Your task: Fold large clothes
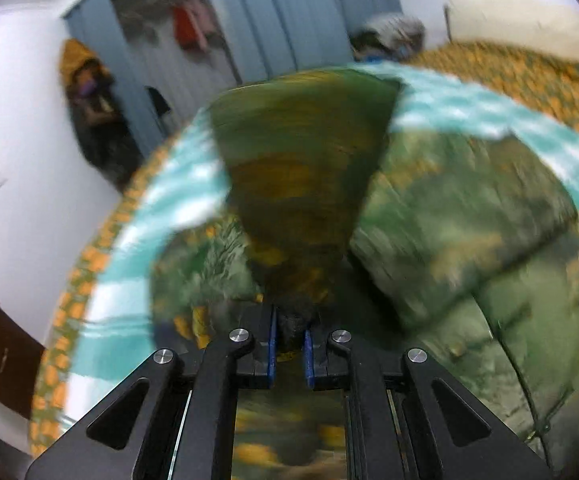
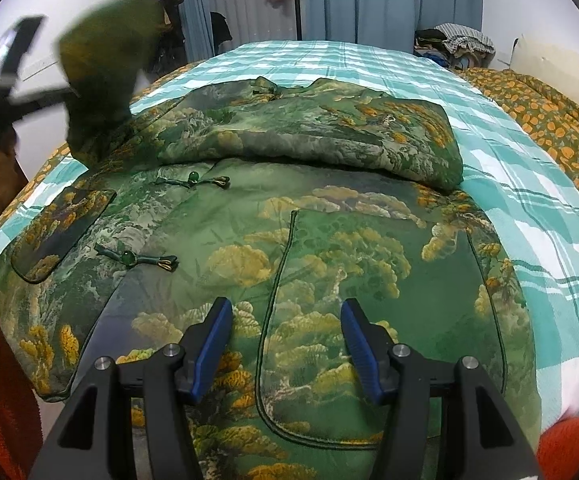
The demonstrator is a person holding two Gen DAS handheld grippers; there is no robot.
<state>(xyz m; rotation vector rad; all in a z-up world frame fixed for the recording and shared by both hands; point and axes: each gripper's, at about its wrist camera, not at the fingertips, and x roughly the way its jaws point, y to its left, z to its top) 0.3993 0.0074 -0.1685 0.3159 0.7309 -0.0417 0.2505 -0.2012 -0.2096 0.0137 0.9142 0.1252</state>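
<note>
Green jacket lies under right claw, sleeve pinched in left claw.

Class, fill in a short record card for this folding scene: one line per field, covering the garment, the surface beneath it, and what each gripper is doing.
garment: green padded jacket with a gold landscape print, lying front-up
fastenings: knot buttons down the front
right sleeve: already folded across the chest
left sleeve: lifted off the jacket, blurred with motion
surface: teal and white checked sheet on a bed
left gripper: shut on the sleeve fabric
right gripper: open, above the jacket's lower front, holding nothing
</note>
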